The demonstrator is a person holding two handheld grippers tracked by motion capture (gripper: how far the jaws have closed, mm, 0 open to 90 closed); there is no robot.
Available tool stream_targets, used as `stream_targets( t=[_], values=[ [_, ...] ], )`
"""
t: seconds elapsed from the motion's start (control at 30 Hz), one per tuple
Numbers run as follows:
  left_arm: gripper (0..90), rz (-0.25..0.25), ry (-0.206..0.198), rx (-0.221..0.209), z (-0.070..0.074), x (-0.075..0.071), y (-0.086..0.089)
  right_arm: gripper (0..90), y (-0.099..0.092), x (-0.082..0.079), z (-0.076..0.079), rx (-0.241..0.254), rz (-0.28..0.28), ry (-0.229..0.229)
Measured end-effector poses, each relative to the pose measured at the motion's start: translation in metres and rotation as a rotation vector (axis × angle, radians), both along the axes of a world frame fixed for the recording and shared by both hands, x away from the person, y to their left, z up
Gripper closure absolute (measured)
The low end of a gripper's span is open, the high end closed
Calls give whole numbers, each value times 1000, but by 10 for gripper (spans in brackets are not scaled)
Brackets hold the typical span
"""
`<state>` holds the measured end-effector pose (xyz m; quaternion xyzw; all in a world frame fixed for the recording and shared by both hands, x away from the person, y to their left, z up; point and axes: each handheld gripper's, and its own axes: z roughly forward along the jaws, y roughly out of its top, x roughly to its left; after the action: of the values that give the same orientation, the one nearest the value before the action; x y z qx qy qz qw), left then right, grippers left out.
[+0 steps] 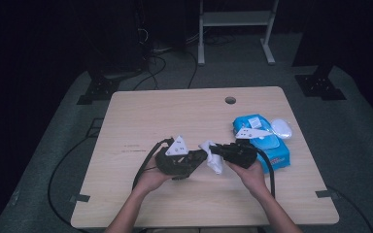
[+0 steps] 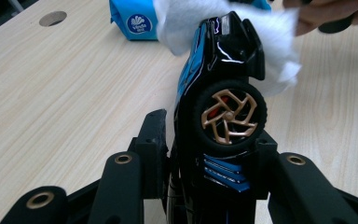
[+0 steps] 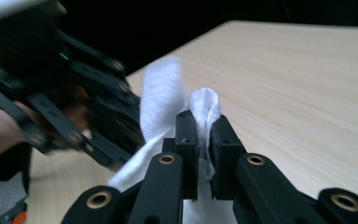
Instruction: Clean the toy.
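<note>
A black and blue toy car [image 2: 223, 112] with a gold-spoked wheel stands nose-up between the jaws of my left gripper [image 2: 209, 135], which is shut on its body. A white wipe [image 2: 270, 42] is pressed against the car's upper end. My right gripper [image 3: 204, 128] is shut on a fold of that wipe [image 3: 161, 98]. In the high view the two grippers meet tip to tip over the table's front middle, the left gripper [image 1: 196, 158] facing the right gripper [image 1: 217, 149], with the wipe [image 1: 214, 164] hanging between them.
A blue pack of wipes [image 1: 267, 143] lies at the table's right, with a white rounded object [image 1: 281, 128] beside it. A cable hole [image 1: 230, 100] sits near the wooden table's [image 1: 150, 116] far edge. Cables trail off the front left.
</note>
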<state>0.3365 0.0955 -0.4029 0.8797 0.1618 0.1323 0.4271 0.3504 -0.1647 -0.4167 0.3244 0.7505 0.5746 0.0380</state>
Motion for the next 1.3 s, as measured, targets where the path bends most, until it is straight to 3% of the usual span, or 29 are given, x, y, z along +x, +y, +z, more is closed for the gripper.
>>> stream_targets(
  t=[0.17,0.4,0.67,0.87,1.0,1.17,1.3],
  values=[
    [592,1,-4,9,0,0,0,833,3,3,-11,-18,2,34],
    [593,6,-7,-1,1,0,1,833,1,-1,5,68,17,9],
    [596,2,-9,3,2,0,0,833,0,2,-7,52,17,48],
    [629,2,-9,0,0,1,-2,833,3,-2,16,99,38,5],
    [632,4,-13,-6,2,1,-1,833,15,-4,28,78,67,-24],
    [634,9,-15,-10,3,0,3,833,24,-5,31,66,79,-42],
    [634,13,-10,-23,3,-1,9,833,23,-1,25,72,65,-16]
  ],
)
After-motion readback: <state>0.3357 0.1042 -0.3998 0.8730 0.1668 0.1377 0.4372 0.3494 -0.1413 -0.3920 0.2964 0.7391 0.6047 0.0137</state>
